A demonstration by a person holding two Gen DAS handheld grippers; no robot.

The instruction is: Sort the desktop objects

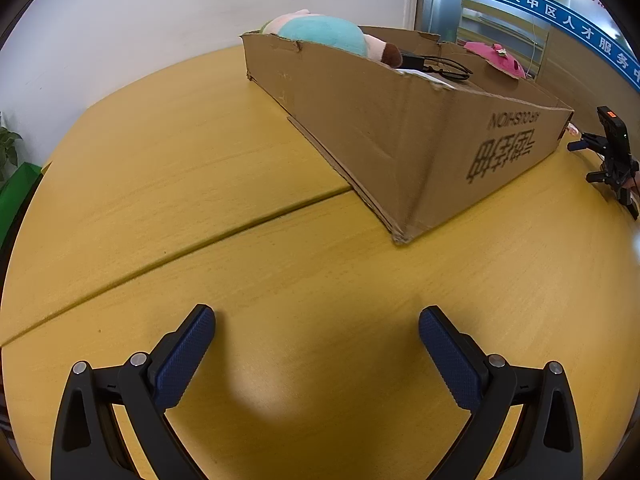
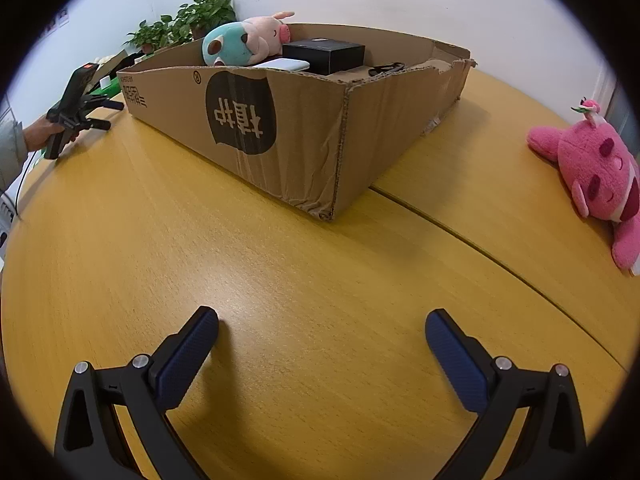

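While both tools hover low over bare tabletop [image 2: 280, 280], the left tool [image 1: 316, 320] and right tool [image 2: 322, 320] stand spread wide, gripping nothing. Most items already sit in the cardboard box [image 2: 304, 136]; the pink plush toy [image 2: 600, 176] lies outside it, near the tabletop's right edge, probably next. Open wood between gives the right tool a free path.

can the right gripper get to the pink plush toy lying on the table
Probably yes: the pink plush toy lies outside the cardboard box, with bare yellow table between it and the open right gripper.
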